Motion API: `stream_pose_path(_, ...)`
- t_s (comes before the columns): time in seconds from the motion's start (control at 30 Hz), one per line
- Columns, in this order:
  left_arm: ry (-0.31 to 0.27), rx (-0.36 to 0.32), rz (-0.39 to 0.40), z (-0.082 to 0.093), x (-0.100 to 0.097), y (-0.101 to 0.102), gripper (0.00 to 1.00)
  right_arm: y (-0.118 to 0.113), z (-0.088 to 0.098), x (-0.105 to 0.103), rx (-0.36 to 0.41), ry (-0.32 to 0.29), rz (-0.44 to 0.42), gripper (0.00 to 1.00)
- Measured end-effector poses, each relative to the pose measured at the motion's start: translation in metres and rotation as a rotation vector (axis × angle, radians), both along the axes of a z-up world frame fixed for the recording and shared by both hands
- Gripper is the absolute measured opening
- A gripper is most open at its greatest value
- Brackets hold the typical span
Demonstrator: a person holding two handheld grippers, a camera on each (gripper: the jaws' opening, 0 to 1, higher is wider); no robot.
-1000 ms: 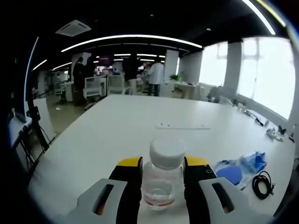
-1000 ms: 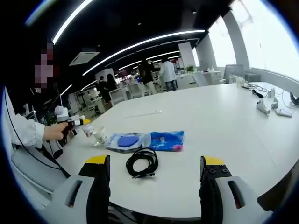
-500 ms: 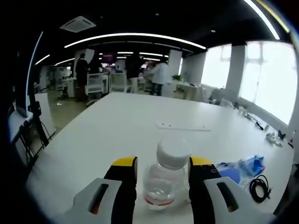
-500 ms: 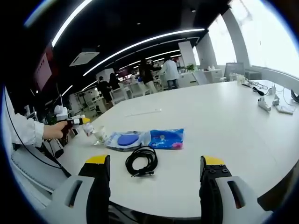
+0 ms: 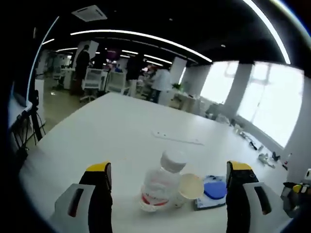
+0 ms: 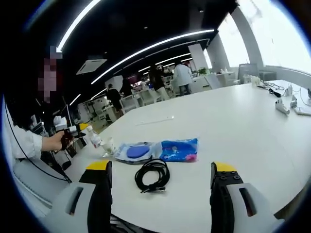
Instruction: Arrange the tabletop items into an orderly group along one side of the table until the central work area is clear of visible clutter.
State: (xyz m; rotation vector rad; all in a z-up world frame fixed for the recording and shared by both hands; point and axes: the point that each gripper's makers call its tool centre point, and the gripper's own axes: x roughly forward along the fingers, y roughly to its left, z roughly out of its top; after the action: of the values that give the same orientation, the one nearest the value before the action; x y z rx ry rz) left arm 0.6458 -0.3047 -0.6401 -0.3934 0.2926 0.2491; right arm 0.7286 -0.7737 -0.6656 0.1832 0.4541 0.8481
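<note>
Left tool [image 5: 167, 182] spread wide, small bottle [image 5: 161, 182] standing free between jaws near table [image 5: 112, 126] edge, cup [image 5: 190, 187] touching it. Right tool [image 6: 160, 187] spread, coiled cable [image 6: 153, 175] just ahead. Judgement: back left tool straight out, avoid tipping bottle.

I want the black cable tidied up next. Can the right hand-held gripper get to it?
Probably yes. The right hand-held gripper is open, and the coiled black cable lies on the white table just ahead, between its jaws' lines. Nothing sits in between; the blue packet lies beyond the cable.
</note>
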Motion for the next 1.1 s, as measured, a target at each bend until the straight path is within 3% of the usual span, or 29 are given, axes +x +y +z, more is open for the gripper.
stream_pose_path(0.13, 0.046, 0.015, -0.069, 0.01, -0.019, -0.01, 0.97, 0.007, -0.001, -0.003, -0.007, 0.017, 0.017, 0.85)
stream_pose_path(0.2, 0.087, 0.041, -0.087, 0.012, -0.031, -0.012, 0.97, 0.012, 0.002, -0.002, 0.002, 0.022, 0.022, 0.86)
stream_pose_path(0.33, 0.149, 0.111, -0.197, 0.021, -0.06, -0.03, 0.97, 0.023, 0.01, -0.002, 0.014, 0.022, 0.03, 0.89)
stream_pose_path(0.4, 0.198, 0.101, -0.249, 0.019, -0.077, -0.042, 0.97, 0.028, 0.012, -0.003, -0.01, 0.006, 0.045, 0.91)
stream_pose_path(0.47, 0.212, 0.082, -0.302, 0.021, -0.09, -0.056, 0.97, 0.032, 0.017, -0.005, -0.021, 0.001, 0.05, 0.94)
stream_pose_path(0.6, 0.203, 0.062, -0.333, 0.028, -0.108, -0.07, 0.97, 0.038, 0.022, -0.012, -0.058, -0.024, 0.068, 0.96)
stream_pose_path(0.73, 0.192, 0.014, -0.338, 0.022, -0.117, -0.075, 0.97, 0.042, 0.017, -0.027, -0.104, -0.012, 0.084, 0.97)
stream_pose_path(0.83, 0.258, 0.058, -0.359, 0.005, -0.126, -0.075, 0.97, 0.046, 0.012, -0.039, -0.137, 0.004, 0.096, 0.97)
stream_pose_path(1.1, 0.237, 0.035, -0.361, 0.005, -0.126, -0.079, 0.97, 0.044, 0.006, -0.058, -0.221, -0.011, 0.099, 0.97)
